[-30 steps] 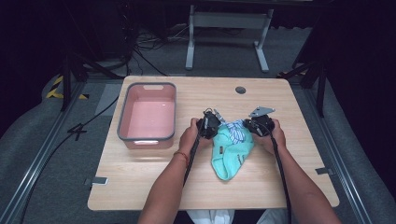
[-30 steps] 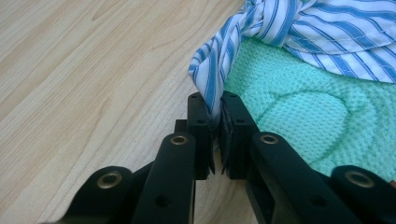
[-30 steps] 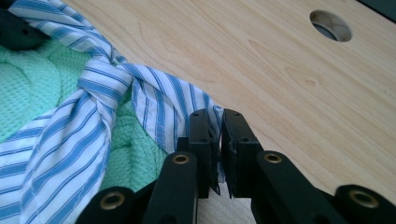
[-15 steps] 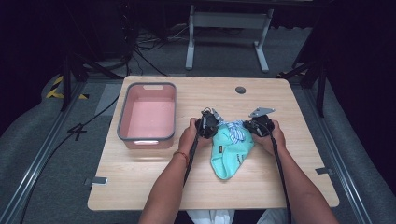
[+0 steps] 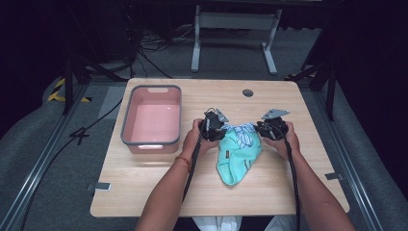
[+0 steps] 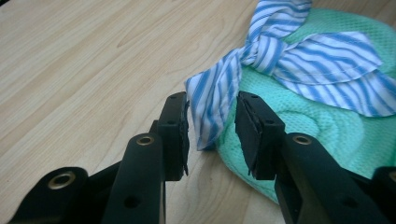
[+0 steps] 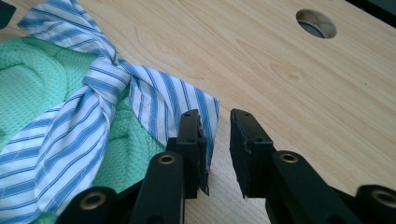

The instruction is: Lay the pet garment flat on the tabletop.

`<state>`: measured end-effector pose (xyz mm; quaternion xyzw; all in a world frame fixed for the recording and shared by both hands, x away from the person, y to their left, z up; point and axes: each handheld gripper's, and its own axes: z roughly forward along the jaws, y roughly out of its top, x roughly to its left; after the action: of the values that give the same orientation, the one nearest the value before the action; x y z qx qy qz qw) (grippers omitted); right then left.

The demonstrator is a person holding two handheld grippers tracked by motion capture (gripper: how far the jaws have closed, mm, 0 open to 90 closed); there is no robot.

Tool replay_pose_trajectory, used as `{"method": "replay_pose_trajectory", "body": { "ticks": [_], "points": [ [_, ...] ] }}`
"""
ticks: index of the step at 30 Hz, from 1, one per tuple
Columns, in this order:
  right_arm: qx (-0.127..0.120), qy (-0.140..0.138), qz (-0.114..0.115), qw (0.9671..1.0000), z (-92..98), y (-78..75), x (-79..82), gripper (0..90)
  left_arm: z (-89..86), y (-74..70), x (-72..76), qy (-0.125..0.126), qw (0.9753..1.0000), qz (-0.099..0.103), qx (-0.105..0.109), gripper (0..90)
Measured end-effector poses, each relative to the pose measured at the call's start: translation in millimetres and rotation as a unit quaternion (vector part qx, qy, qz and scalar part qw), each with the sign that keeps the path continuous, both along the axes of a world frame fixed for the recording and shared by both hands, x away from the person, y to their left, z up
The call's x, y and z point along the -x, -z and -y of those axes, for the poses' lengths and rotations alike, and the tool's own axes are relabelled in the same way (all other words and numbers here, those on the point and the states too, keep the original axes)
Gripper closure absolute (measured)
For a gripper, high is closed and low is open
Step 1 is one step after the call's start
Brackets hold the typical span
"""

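A mint-green cloth bundle point(image 5: 238, 161) lies on the wooden table point(image 5: 144, 192), with a blue-and-white striped strip point(image 5: 240, 129) knotted across its far end. In the left gripper view the knot point(image 6: 266, 51) sits on the green cloth point(image 6: 327, 126). One loose end of the strip point(image 6: 212, 105) hangs between the jaws of my left gripper point(image 6: 212, 128), which stand open around it. My right gripper point(image 7: 215, 140) is open too, and the strip's other end point(image 7: 163, 105) lies against its left jaw. In the high view the left gripper point(image 5: 219, 129) and right gripper point(image 5: 262, 129) flank the knot.
A pink bin with a grey rim point(image 5: 127, 120) stands left of the hands, nothing inside it. A round cable hole point(image 5: 248, 92) is in the table behind the cloth, also seen as the hole point(image 7: 316, 23) in the right gripper view. Bare wood lies near the front edge.
Both hands stay at the two ends of the striped strip. The right hand has shifted a little; the bundle and the bin have not moved.
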<state>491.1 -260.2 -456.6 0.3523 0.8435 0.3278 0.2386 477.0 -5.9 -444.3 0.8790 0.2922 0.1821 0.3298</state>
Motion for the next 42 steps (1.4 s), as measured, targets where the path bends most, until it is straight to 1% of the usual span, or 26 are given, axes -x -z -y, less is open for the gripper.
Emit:
{"method": "replay_pose_trajectory", "body": {
  "ticks": [1, 3, 4, 7, 9, 11, 12, 15, 16, 17, 19, 21, 22, 25, 26, 27, 29, 30, 31, 33, 34, 35, 38, 39, 40, 42],
  "points": [
    [0.001, -0.002, 0.002, 1.0, 0.3, -0.9, 0.6, 74.1, 0.6, -1.5, 1.7, 0.003, 1.0, 0.001, 0.002, 64.7],
    [-0.005, -0.001, 0.002, 1.0, 0.8, -3.5, 2.8, 73.1, 1.2, -4.2, 4.9, 0.012, 0.9999, 0.002, -0.002, 64.6],
    [-0.004, -0.004, 0.003, 1.0, 1.4, -4.3, 3.4, 72.4, 2.1, -5.0, 7.6, 0.018, 0.9998, 0.006, -0.003, 64.6],
    [-0.007, -0.011, 0.003, 0.9999, 1.9, -8.1, 6.8, 68.8, 3.5, -7.0, 15.8, 0.035, 0.9992, 0.011, -0.017, 64.4],
    [-0.009, -0.015, 0.005, 0.9998, 2.6, -11.0, 9.3, 68.1, 3.4, -7.3, 21.5, 0.047, 0.9986, 0.012, -0.017, 64.2],
    [-0.011, -0.021, 0.006, 0.9997, 3.5, -13.9, 12.0, 66.4, 3.0, -6.1, 30.5, 0.063, 0.9977, 0.01, -0.021, 63.4],
    [-0.013, -0.024, 0.005, 0.9996, 3.6, -15.3, 14.0, 66.1, 3.0, -5.5, 33.9, 0.067, 0.9975, 0.009, -0.024, 63.3],
    [-0.017, -0.031, 0.007, 0.9994, 2.8, -18.0, 20.0, 65.5, 1.3, -3.1, 46.1, 0.087, 0.9955, 0.012, -0.036, 62.5],
    [-0.017, -0.034, 0.006, 0.9993, 2.2, -18.8, 22.3, 65.2, 0.5, -1.8, 50.3, 0.09, 0.9952, 0.013, -0.036, 61.7],
    [-0.016, -0.04, 0.006, 0.9991, 1.2, -19.3, 24.5, 64.9, -1.1, -0.6, 55.0, 0.095, 0.9946, 0.011, -0.039, 61.5],
    [-0.019, -0.048, 0.004, 0.9986, -1.4, -20.3, 30.3, 65.2, -3.8, 1.2, 61.5, 0.101, 0.994, 0.012, -0.04, 60.7],
    [-0.021, -0.062, 0.002, 0.9979, -4.4, -20.9, 36.4, 65.4, -7.3, 3.5, 68.2, 0.108, 0.9931, 0.014, -0.045, 60.8],
    [-0.019, -0.071, 0.001, 0.9973, -6.9, -21.1, 40.7, 65.3, -8.4, 4.9, 70.7, 0.108, 0.9931, 0.012, -0.044, 60.7],
    [-0.023, -0.091, -0.006, 0.9955, -13.0, -21.4, 50.9, 64.9, -11.9, 11.4, 77.9, 0.117, 0.9915, 0.01, -0.055, 58.9],
    [-0.027, -0.099, -0.008, 0.9947, -15.5, -21.3, 54.4, 64.4, -12.3, 13.1, 79.7, 0.115, 0.9919, 0.011, -0.053, 58.2],
    [-0.03, -0.104, -0.01, 0.9941, -17.4, -21.0, 56.7, 63.5, -13.2, 14.1, 81.0, 0.118, 0.9917, 0.01, -0.05, 57.9],
    [-0.035, -0.114, -0.017, 0.9927, -23.5, -19.3, 62.2, 61.4, -14.2, 16.1, 84.5, 0.117, 0.9923, 0.007, -0.039, 57.4],
    [-0.035, -0.124, -0.022, 0.9914, -28.0, -17.7, 65.0, 60.7, -13.8, 16.9, 85.9, 0.12, 0.9918, 0.01, -0.041, 57.2],
    [-0.034, -0.129, -0.024, 0.9908, -32.2, -16.2, 67.5, 60.3, -13.1, 17.7, 87.1, 0.124, 0.9914, 0.012, -0.041, 56.9],
    [-0.03, -0.141, -0.028, 0.9891, -39.5, -13.7, 71.5, 59.7, -12.3, 18.7, 87.2, 0.125, 0.9913, 0.007, -0.04, 56.8],
    [-0.028, -0.147, -0.03, 0.9882, -43.5, -12.4, 73.4, 59.5, -11.3, 20.1, 87.3, 0.12, 0.9921, 0.01, -0.036, 56.5],
    [-0.024, -0.155, -0.031, 0.9871, -48.7, -10.3, 75.0, 58.9, -11.3, 20.1, 87.3, 0.12, 0.9921, 0.01, -0.036, 56.5],
    [-0.023, -0.161, -0.033, 0.9861, -55.6, -7.3, 76.4, 56.9, -10.8, 24.1, 87.6, 0.12, 0.992, 0.008, -0.037, 56.3],
    [-0.022, -0.161, -0.037, 0.9861, -57.9, -6.4, 76.9, 56.6, -11.0, 26.0, 87.3, 0.123, 0.9917, 0.008, -0.038, 56.1],
    [-0.015, -0.161, -0.036, 0.9861, -61.1, -4.5, 77.0, 56.4, -11.4, 27.3, 87.2, 0.122, 0.992, 0.004, -0.033, 55.7],
    [-0.007, -0.166, -0.04, 0.9852, -65.7, -0.7, 75.5, 56.1, -12.8, 27.6, 86.1, 0.126, 0.9914, 0.005, -0.032, 55.7]
  ]
}}
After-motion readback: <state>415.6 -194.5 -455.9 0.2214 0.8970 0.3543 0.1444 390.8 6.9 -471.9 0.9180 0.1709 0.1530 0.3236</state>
